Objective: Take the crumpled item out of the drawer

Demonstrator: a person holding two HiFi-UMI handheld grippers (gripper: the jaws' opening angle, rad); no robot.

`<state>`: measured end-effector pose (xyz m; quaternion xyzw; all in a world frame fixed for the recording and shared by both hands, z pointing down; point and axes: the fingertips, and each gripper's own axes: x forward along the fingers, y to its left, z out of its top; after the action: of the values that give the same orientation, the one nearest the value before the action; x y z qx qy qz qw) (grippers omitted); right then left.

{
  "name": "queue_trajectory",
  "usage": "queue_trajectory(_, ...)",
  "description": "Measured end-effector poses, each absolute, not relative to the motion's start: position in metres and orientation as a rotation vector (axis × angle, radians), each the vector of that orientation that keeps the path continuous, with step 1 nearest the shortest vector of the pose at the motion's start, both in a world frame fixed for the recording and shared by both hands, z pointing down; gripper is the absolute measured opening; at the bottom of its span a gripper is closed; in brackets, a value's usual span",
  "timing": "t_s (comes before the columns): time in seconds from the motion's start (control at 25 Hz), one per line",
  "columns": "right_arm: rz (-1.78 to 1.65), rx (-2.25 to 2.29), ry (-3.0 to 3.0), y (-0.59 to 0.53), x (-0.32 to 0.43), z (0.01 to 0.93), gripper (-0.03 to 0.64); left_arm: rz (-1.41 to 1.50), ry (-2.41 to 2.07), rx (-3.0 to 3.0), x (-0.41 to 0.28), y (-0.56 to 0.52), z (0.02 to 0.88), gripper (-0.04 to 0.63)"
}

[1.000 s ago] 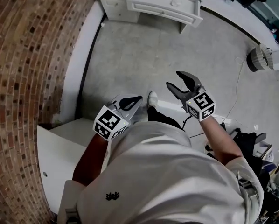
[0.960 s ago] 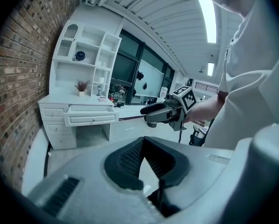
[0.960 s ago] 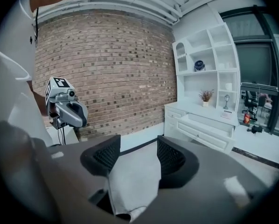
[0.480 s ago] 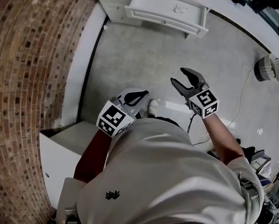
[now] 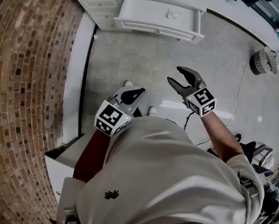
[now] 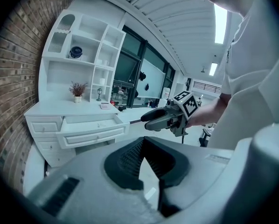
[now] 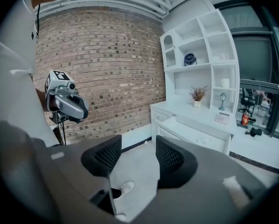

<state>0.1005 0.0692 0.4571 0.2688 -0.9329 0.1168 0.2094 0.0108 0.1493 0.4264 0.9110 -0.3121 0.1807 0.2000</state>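
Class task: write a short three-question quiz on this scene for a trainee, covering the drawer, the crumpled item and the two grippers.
1. True or false: the crumpled item lies in the open drawer of the white dresser.
2. Which gripper has its jaws apart with nothing between them? A) the left gripper B) the right gripper C) both
3. Fill in the blank: the wall on the person's left is made of ____.

Key: 1 true; 2 B, since the left gripper's jaws meet at the tips; 3 brick.
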Motion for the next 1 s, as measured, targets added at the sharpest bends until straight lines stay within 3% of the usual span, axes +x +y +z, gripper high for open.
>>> queue_trajectory(0.64, 0.284, 0.981, -2.485, -0.076, 0.028, 0.447, 0.244, 0.434, -0.653, 2.657, -0.09, -0.009, 0.415, 0.006)
queue_trajectory(1.0, 0.24, 0.951, -2.375, -0.144, 0.06, 0.476, 0.244, 0.414, -0.659, 2.633, -0.093, -0.064, 0.417, 0.006)
